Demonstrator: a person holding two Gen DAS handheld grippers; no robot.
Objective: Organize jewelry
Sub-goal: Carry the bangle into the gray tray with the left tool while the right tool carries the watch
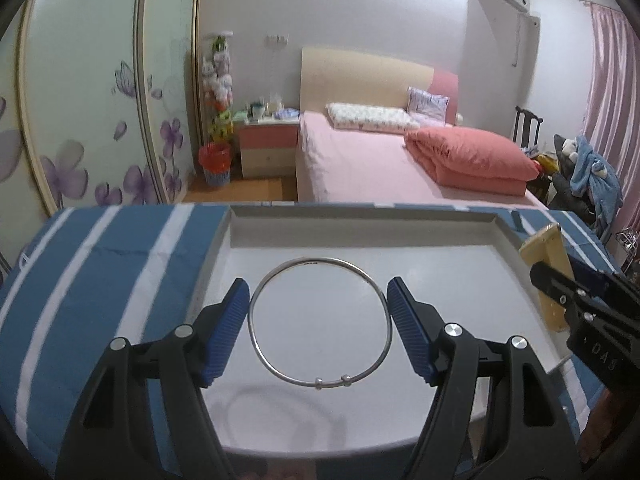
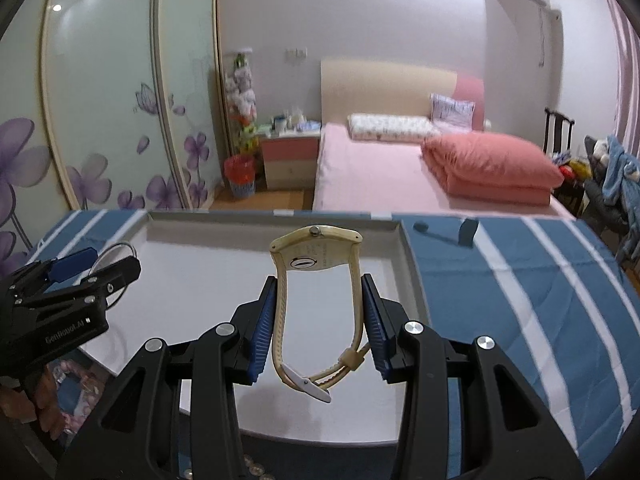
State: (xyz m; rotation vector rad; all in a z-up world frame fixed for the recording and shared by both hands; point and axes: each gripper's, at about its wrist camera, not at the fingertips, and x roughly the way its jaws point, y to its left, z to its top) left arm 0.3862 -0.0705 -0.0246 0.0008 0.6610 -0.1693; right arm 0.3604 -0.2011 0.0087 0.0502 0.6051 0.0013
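Both grippers loaded, angled down over the tray

The left gripper clamps a silver bangle; the right gripper pinches a cream watch by its strap, both above the white tray on striped blue cloth.

Tray on striped cloth, bed behind — bangle between left gripper pads above tray, watch in right gripper alongside, rightward.
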